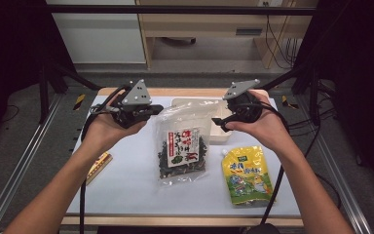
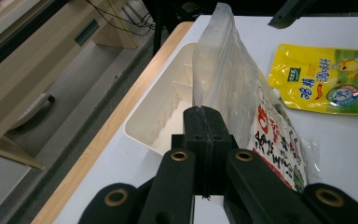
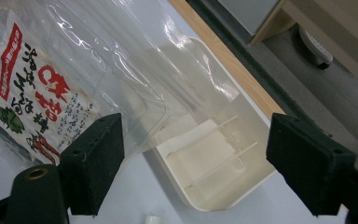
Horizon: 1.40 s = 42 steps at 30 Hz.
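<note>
- The clear seaweed bag (image 1: 182,148) sits mid-table, its printed lower half resting on the white mat (image 1: 126,195) and its empty top corner lifted toward the left.
- The left gripper (image 1: 152,110) is clamped on that top edge; in the left gripper view its jaws meet tight on the plastic (image 2: 223,79), which stands up above them.
- The right gripper (image 1: 220,122) hangs just right of the bag's top with its jaws spread wide, holding nothing; the right gripper view shows the bag's film (image 3: 121,60) between and beyond them.
- To my eye the job in hand is getting a second grip on the top edge, so the right jaws should slide in level and bite the seal, not the loose film below it.
- The white divided tray (image 1: 216,134) lies just beyond the bag at the far side; keep the bag's slack from dragging across its rim.
- The yellow pouch (image 1: 247,175) lies near right, well clear of it all.
- Keeping the left hand steady would leave the edge taut for the right.
</note>
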Tool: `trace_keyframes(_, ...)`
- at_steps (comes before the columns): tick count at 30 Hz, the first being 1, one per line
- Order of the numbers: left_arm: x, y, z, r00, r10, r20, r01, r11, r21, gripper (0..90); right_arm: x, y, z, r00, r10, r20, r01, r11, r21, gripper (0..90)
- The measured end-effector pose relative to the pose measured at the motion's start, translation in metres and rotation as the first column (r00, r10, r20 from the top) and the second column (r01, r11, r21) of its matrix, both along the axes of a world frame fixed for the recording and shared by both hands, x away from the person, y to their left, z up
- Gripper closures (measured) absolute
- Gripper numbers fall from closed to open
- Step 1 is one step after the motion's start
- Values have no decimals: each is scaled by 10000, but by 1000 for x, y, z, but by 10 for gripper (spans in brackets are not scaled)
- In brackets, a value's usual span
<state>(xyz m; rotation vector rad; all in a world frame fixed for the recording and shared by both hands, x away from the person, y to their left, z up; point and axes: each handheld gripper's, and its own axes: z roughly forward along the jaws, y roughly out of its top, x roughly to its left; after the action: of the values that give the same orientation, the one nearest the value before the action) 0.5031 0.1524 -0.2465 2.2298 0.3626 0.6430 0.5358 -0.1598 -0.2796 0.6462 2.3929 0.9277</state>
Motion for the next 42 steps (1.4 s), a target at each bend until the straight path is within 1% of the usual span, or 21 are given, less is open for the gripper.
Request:
trace_keyframes(2,-2,-3,2,9999,-105,35,105,9998,154,900,3,2,1,9996,252,-110,-254,9995,-194,202)
trace_keyframes(6,-4,-5,4,9998,-173,65,173,9998,101,900,13,9,2,9983,531,-246,-543,9973,-501,201)
trace_keyframes(10,-5,-7,6,9997,-229,105,227,9996,173,900,21,17,3,9947,911,-478,-940,9936,-632,198)
trace_keyframes(11,-5,-7,6,9997,-229,105,227,9996,173,900,21,17,3,9947,911,-478,-940,9936,-632,198)
trace_keyframes(12,-6,-7,6,9997,-236,102,234,9995,192,900,23,22,3,9922,1092,-602,-1134,9909,-731,199)
trace_keyframes(15,-5,-7,6,9996,-263,128,261,9994,209,900,25,24,3,9884,1349,-704,-1393,9883,-614,200)
trace_keyframes(16,-5,-8,6,9995,-279,112,277,9994,223,900,26,26,4,9861,1485,-742,-1537,9856,-704,199)
trace_keyframes(19,-5,-8,6,9995,-282,116,279,9994,220,900,26,28,4,9848,1556,-770,-1613,9841,-738,199)
trace_keyframes(20,-5,-8,6,9995,-288,94,286,9994,180,900,28,29,6,9838,1621,-767,-1671,9839,-641,199)
trace_keyframes(24,-6,-8,7,9994,-330,100,329,9993,155,900,30,32,7,9828,1684,-761,-1741,9819,-751,199)
trace_keyframes(28,-6,-7,7,9993,-355,117,353,9993,154,900,33,38,7,9792,1874,-778,-1937,9775,-835,200)
trace_keyframes(31,-7,-7,7,9992,-388,125,386,9991,170,900,34,42,5,9703,2175,-1055,-2265,9705,-826,228)
trace_keyframes(32,-7,-7,7,9992,-388,125,386,9991,170,900,34,42,5,9703,2175,-1055,-2265,9705,-826,228)
trace_keyframes(33,-7,-7,7,9990,-429,160,426,9989,169,900,33,44,3,9641,2372,-1195,-2482,9647,-880,251)
trace_keyframes(34,-7,-7,7,9990,-429,160,426,9989,169,900,33,44,3,9641,2372,-1195,-2482,9647,-880,251)
trace_keyframes(36,-7,-7,7,9990,-429,160,426,9989,182,900,31,46,3,9598,2506,-1261,-2627,9606,-909,275)
trace_keyframes(37,-7,-6,7,9990,-423,151,420,9989,197,900,30,46,4,9560,2635,-1286,-2764,9563,-950,300)
trace_keyframes(38,-7,-6,7,9990,-423,151,420,9989,197,900,30,46,4,9560,2635,-1286,-2764,9563,-950,300)
trace_keyframes(39,-6,-5,8,9991,-400,141,398,9991,156,900,27,45,4,9524,2715,-1387,-2863,9528,-1011,334)
trace_keyframes(41,-6,-5,7,9992,-379,141,377,9992,139,900,26,44,4,9512,2736,-1428,-2893,9515,-1043,346)
trace_keyframes(42,-6,-5,7,9992,-370,140,368,9992,128,900,23,42,6,9483,2781,-1527,-2961,9487,-1110,389)
